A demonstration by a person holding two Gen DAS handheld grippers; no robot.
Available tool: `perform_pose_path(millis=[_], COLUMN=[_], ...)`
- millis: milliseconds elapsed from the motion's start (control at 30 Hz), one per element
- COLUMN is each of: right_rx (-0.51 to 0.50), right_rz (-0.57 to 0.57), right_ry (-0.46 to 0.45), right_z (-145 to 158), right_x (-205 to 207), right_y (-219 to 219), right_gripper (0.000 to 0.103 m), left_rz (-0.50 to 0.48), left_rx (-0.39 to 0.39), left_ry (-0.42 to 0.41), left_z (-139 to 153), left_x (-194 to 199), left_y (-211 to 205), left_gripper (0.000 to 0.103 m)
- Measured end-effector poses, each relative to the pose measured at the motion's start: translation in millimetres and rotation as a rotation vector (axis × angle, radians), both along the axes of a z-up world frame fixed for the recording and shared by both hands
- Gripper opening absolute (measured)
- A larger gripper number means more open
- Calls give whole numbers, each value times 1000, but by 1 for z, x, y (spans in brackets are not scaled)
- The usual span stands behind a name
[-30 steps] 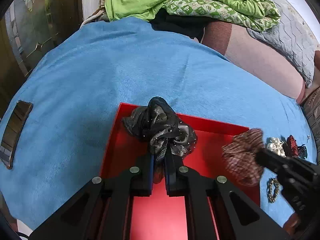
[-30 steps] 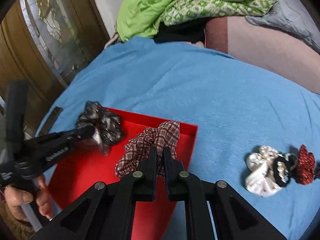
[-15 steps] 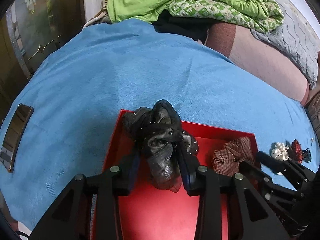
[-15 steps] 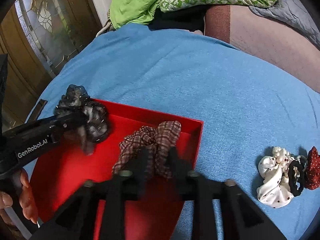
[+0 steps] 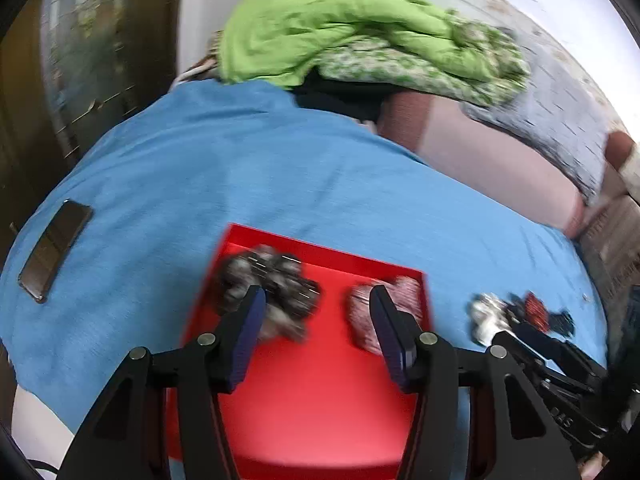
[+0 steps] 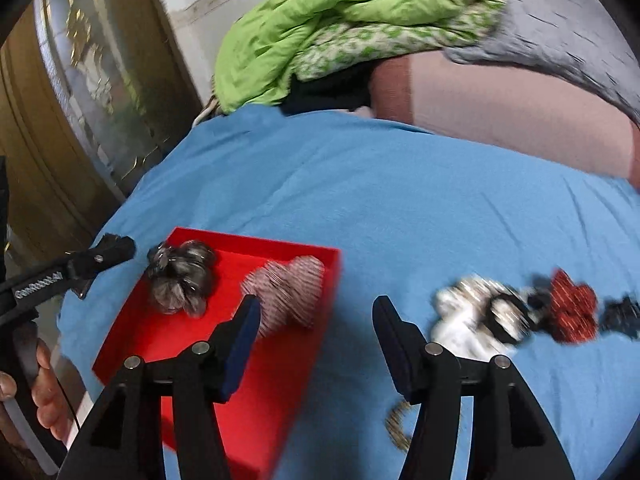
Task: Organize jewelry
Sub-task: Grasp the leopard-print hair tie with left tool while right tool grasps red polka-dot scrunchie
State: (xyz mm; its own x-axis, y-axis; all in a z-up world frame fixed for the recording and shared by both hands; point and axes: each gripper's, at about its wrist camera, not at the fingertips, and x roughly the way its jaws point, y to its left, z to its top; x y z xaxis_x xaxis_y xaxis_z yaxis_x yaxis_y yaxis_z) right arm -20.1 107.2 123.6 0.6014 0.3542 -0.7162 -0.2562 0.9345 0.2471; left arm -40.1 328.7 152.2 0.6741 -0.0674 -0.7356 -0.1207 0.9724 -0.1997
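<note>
A red tray (image 5: 320, 400) (image 6: 280, 392) lies on the blue blanket. In it lie a black sequinned scrunchie (image 5: 276, 292) (image 6: 180, 280) at the far left and a plaid scrunchie (image 5: 384, 300) (image 6: 292, 292) at the far right. My left gripper (image 5: 318, 308) is open and empty above the tray, just behind both scrunchies. My right gripper (image 6: 316, 316) is open and empty over the tray's right edge. A white scrunchie (image 6: 464, 320) (image 5: 486, 316), a black hair tie (image 6: 508, 312) and a red scrunchie (image 6: 572, 308) (image 5: 536, 312) lie on the blanket to the right.
A dark phone (image 5: 56, 248) lies on the blanket's left side. A beaded bracelet (image 6: 396, 424) lies on the blanket under my right gripper. A green quilt (image 5: 340, 28) is heaped at the back. A wooden door (image 6: 60, 120) stands left.
Both grippers opened, let go of their scrunchies in the tray and pulled back. The right gripper swung rightward, toward the pieces on the blanket.
</note>
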Motion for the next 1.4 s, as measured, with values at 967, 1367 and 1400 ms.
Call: perform_pose_path(millis=[967, 1367, 1400], right_rx=[122, 36, 23], right_rz=[-300, -283, -279], right_ry=[104, 65, 68], right_z=[-56, -57, -60], right_x=[-29, 32, 39], right_y=[-201, -193, -190], right_gripper=[63, 63, 63], left_rz=[-384, -411, -411], left_rx=[87, 48, 53], left_ry=[210, 251, 246], left_z=[-98, -117, -118], left_x=[9, 23, 23], left_y=[-200, -203, -204], left_gripper=[57, 39, 39])
